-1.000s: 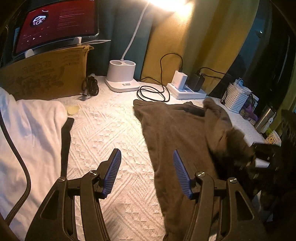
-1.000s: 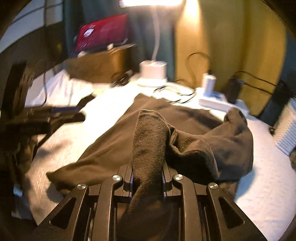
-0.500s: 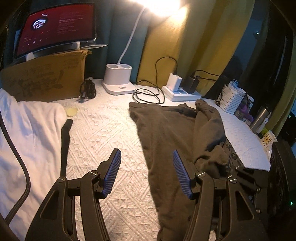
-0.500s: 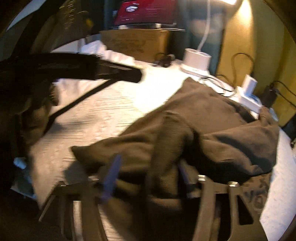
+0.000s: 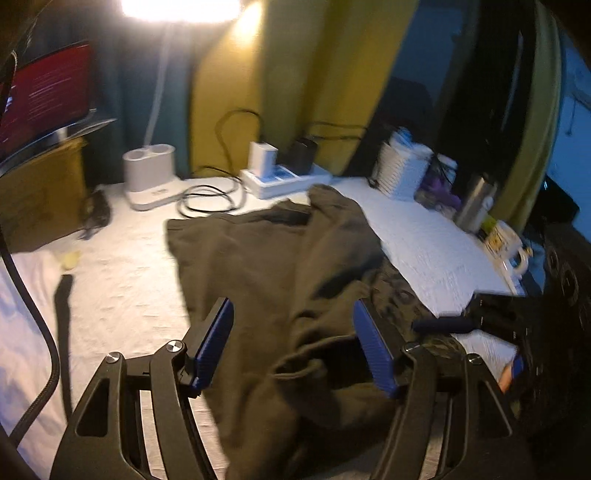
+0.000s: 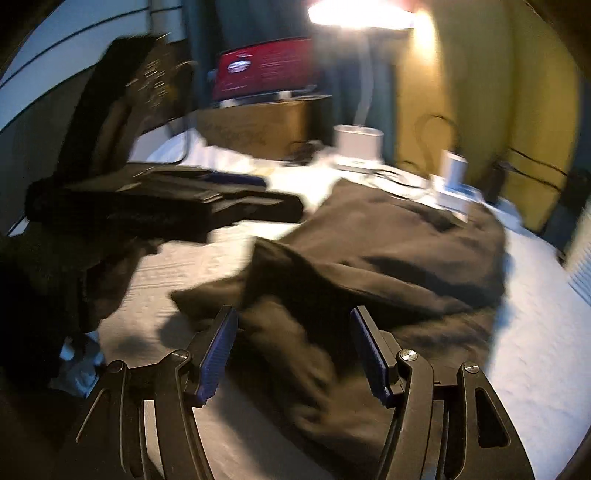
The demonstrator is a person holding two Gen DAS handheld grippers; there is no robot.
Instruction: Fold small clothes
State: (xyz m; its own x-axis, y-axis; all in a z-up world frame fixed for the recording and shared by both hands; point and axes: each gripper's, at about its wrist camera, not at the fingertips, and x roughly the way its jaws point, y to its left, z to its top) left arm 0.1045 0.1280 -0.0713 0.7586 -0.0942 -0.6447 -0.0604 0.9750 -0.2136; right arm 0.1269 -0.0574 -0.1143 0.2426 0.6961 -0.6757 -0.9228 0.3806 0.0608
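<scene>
I see one dark brown garment [image 5: 280, 258], crumpled, partly folded on bedspread [image 5: 125, 280]. My left gripper [image 5: 291, 343] opening, gripping nothing; right gripper [image 6: 293, 345] released.

Glaring lamp [image 5: 181, 7], yellow curtain [image 5: 295, 74], white textured tabletop [image 5: 129, 280]

Dim, warm-toned room. Blown-out glare from lamp head [image 5: 181, 7] at top of both views, washing onto yellow curtain [image 5: 295, 74]. Heavy motion blur throughout, worst in right wrist view. Strong fisheye bending and dark vignette at corners. Soft shadows under dark garment [image 6: 388, 251].
</scene>
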